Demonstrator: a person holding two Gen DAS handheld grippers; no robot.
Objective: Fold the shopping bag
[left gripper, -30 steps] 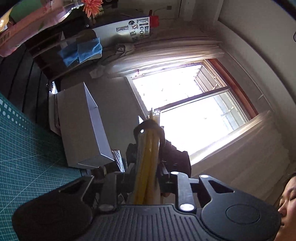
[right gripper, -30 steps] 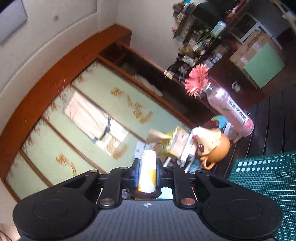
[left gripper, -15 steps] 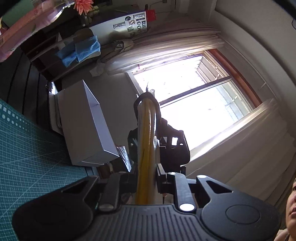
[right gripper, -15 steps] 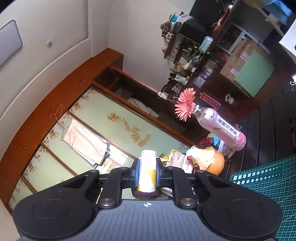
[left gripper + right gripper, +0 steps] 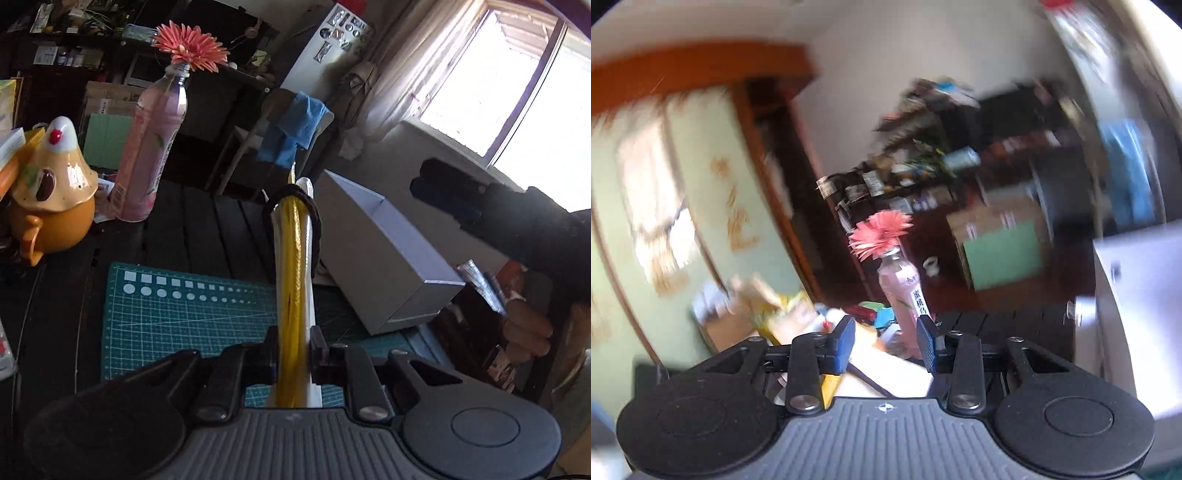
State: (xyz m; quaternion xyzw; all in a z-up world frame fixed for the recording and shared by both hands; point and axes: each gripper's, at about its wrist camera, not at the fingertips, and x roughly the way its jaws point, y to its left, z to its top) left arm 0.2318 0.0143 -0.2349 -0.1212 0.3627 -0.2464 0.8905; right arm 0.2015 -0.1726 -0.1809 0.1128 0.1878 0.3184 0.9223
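Note:
My left gripper (image 5: 293, 354) is shut on the flattened shopping bag (image 5: 293, 280), a yellow and white paper bag seen edge-on with a dark cord handle looped at its top. It is held upright above the green cutting mat (image 5: 184, 314). My right gripper (image 5: 886, 341) is open, with blue pads apart; part of the bag (image 5: 894, 376), white and yellow, lies just below it. The right gripper also shows at the right of the left wrist view (image 5: 454, 195), apart from the bag. The right wrist view is motion-blurred.
A white open box (image 5: 388, 254) stands right of the mat. A pink bottle with a flower (image 5: 151, 147) and an orange ceramic pot (image 5: 48, 206) stand at the left on the dark table (image 5: 207, 221). Shelves and a chair with blue cloth (image 5: 295, 129) stand behind.
The right gripper has opened and let go of the bag. The left gripper has tilted down from the window toward the table, keeping the bag. The right view swung fast.

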